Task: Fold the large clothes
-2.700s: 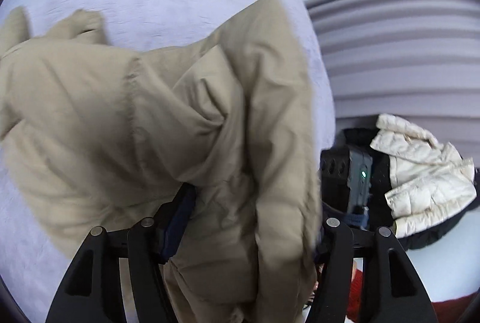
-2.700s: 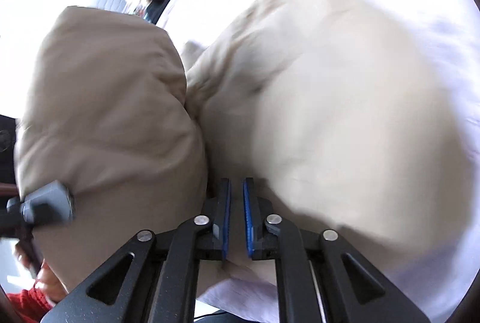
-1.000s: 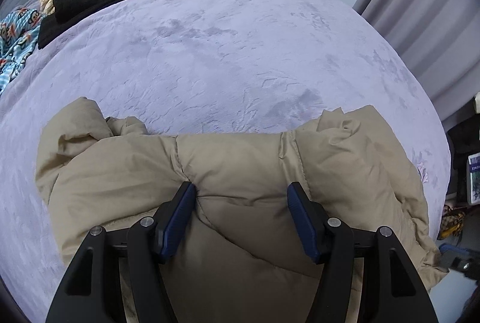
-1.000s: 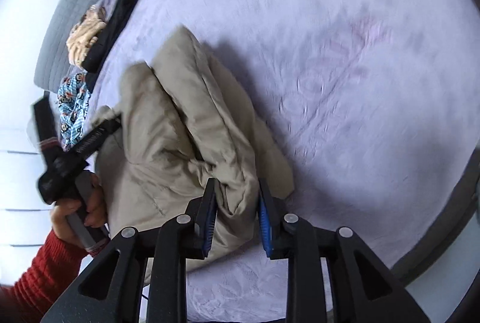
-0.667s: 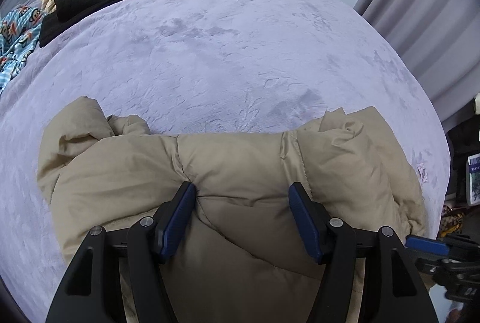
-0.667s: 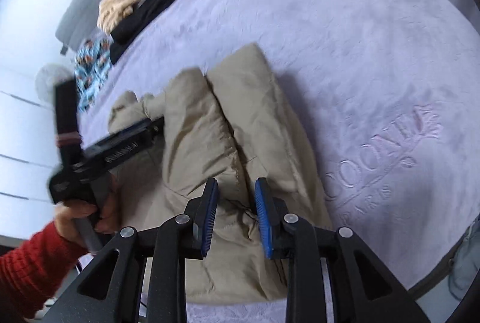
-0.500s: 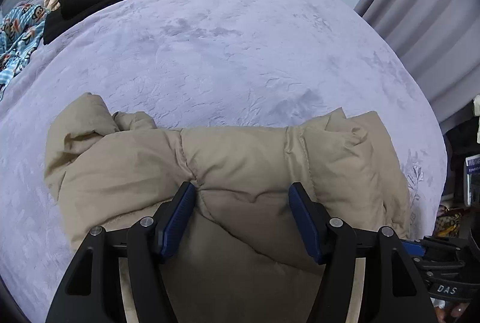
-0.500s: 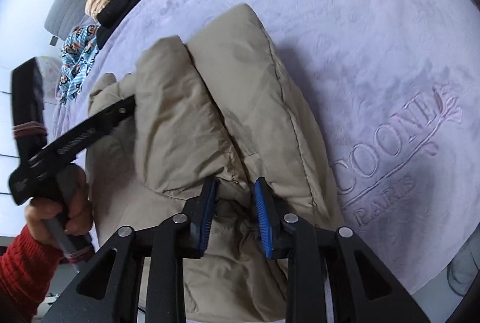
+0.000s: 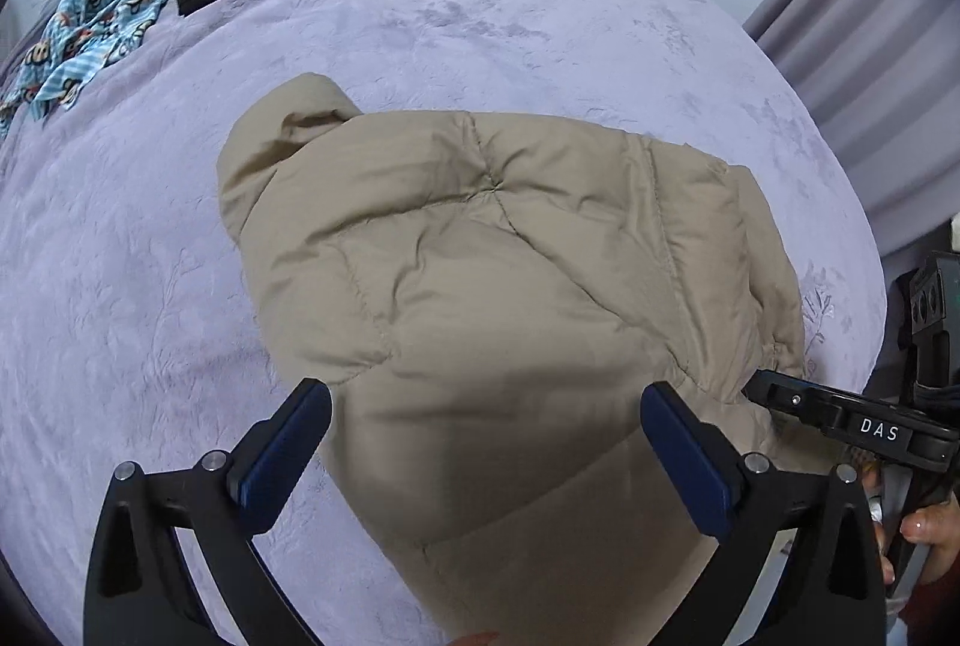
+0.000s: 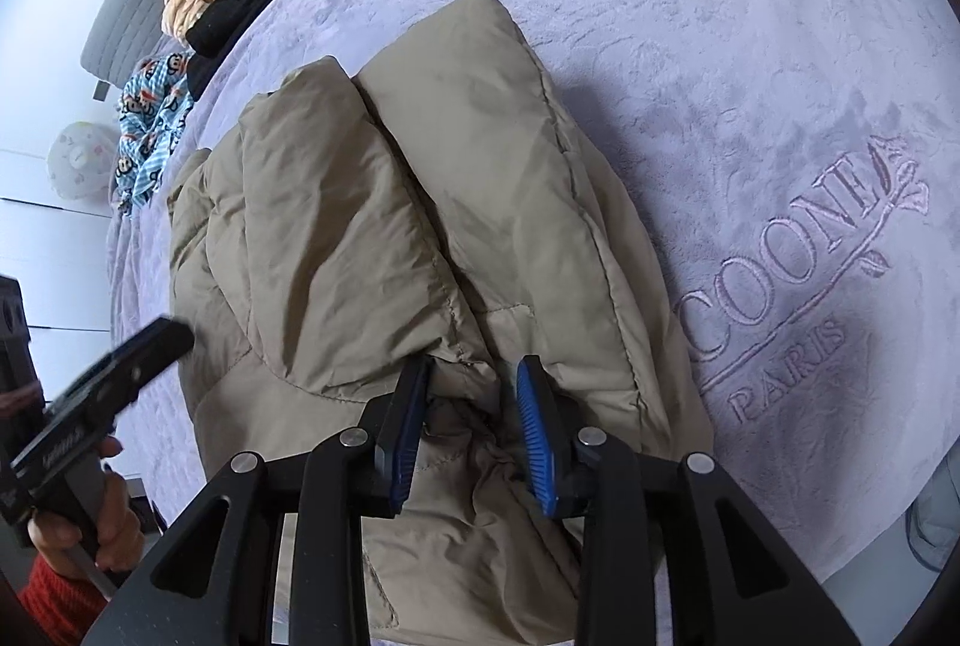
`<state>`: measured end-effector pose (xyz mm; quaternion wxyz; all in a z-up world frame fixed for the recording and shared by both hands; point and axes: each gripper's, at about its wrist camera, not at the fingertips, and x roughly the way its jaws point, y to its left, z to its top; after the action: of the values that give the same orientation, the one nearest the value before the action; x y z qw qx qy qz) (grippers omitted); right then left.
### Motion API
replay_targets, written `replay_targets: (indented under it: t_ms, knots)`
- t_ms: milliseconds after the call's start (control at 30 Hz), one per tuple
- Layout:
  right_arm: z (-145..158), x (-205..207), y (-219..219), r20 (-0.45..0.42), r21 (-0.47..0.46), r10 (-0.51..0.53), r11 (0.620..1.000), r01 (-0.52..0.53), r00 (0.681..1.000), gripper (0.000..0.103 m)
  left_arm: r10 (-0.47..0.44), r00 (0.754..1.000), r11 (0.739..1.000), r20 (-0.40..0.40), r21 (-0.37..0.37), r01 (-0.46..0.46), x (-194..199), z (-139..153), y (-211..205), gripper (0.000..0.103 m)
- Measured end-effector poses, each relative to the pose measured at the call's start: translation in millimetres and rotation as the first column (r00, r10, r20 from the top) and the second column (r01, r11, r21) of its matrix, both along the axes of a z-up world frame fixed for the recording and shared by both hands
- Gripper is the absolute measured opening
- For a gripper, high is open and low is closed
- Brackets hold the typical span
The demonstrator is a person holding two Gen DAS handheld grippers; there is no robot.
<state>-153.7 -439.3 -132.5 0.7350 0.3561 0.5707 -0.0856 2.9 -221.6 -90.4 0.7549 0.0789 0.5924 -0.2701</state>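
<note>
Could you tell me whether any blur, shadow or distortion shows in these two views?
Left wrist view: sharp, a soft shadow on the near jacket, the bed bulging from fisheye. Right wrist view: the left tongs blurred at the edge, the embroidered lettering crisp.

Your beige quilted puffer jacket (image 9: 510, 286) lies folded into a bulky bundle on the lavender bed cover (image 9: 420, 27), near its edge; two padded folds (image 10: 336, 250) run side by side along its top.

Black skeletal left gripper (image 9: 486, 451) and right gripper (image 10: 471, 421) carry blue ribbed pads (image 10: 536, 430) and silver screws; white "DAS" lettering at 3 o'clock; red sleeve (image 10: 51, 595) at 8 o'clock, bare fingers (image 10: 114, 526)
</note>
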Motion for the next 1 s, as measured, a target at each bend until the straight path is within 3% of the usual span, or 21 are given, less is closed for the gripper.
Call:
replay_targets:
  t_ms: [233, 533, 900, 933, 1000]
  knots:
    - [6.8, 7.1, 1.3, -0.017, -0.011, 0.009, 1.0, -0.009, 1.0, 0.038, 0.067, 0.995, 0.998, -0.071, 0.019, -0.065, -7.8, -20.2, 20.0, 0.103]
    - [38.1, 16.7, -7.4, 0.043, -0.036, 0.059, 0.998, -0.057, 0.997, 0.061, 0.13, 0.984, 0.991, -0.121, 0.02, -0.129, -0.8, -27.3, 34.3, 0.103]
    - [33.5, 23.1, -29.4, 0.039, -0.031, 0.074, 0.997, -0.072, 0.997, 0.062, 0.151, 0.975, 0.989, -0.162, 0.035, -0.147, 7.1, -32.9, 35.6, 0.103]
    - [32.8, 23.5, -30.6, 0.039, -0.028, 0.076, 0.997, -0.075, 0.996, 0.064, 0.151, 0.975, 0.988, -0.163, 0.035, -0.147, 7.1, -32.6, 35.7, 0.103]
    - [32.8, 25.0, -34.5, 0.046, -0.031, 0.081, 0.996, -0.08, 0.996, 0.089, 0.151, 0.974, 0.989, -0.17, 0.031, -0.148, 7.8, -33.0, 35.4, 0.103]
